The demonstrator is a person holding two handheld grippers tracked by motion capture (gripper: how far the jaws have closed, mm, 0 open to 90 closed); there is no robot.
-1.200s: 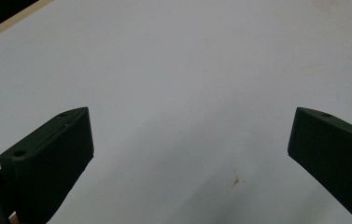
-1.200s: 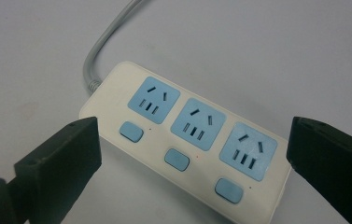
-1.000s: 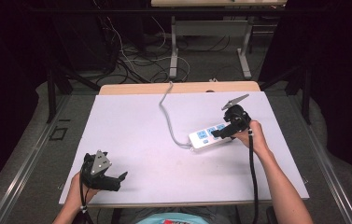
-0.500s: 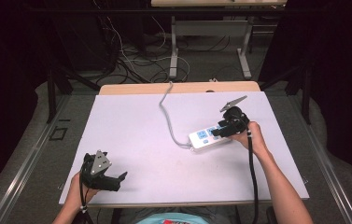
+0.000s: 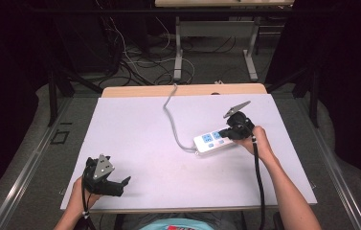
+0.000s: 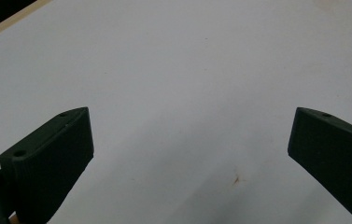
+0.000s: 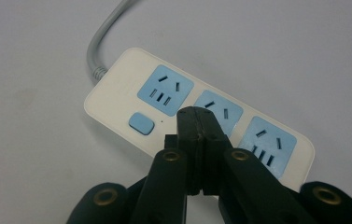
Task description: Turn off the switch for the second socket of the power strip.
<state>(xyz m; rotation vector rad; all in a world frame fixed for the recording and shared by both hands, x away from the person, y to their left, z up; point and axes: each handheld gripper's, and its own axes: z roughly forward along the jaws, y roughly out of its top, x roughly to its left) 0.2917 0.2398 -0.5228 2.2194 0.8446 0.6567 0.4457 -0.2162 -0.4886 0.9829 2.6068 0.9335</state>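
A white power strip (image 5: 210,142) with blue sockets lies right of the table's middle, and its grey cable (image 5: 170,120) runs off the far edge. My right gripper (image 5: 225,134) hovers over the strip's right end, shut, with nothing between its jaws. In the right gripper view the closed tips of the right gripper (image 7: 198,117) sit just above the middle socket of the power strip (image 7: 116,89), near the blue switch (image 7: 141,124). My left gripper (image 5: 119,185) rests at the front left of the table, open and with nothing in it. The left gripper view has the left gripper (image 6: 190,126) spread wide over bare table.
The white table top (image 5: 135,129) has a wooden strip along its far edge. Beyond it are table legs and loose cables on a dark floor. A small brown mark (image 6: 235,178) shows on the surface between the left jaws.
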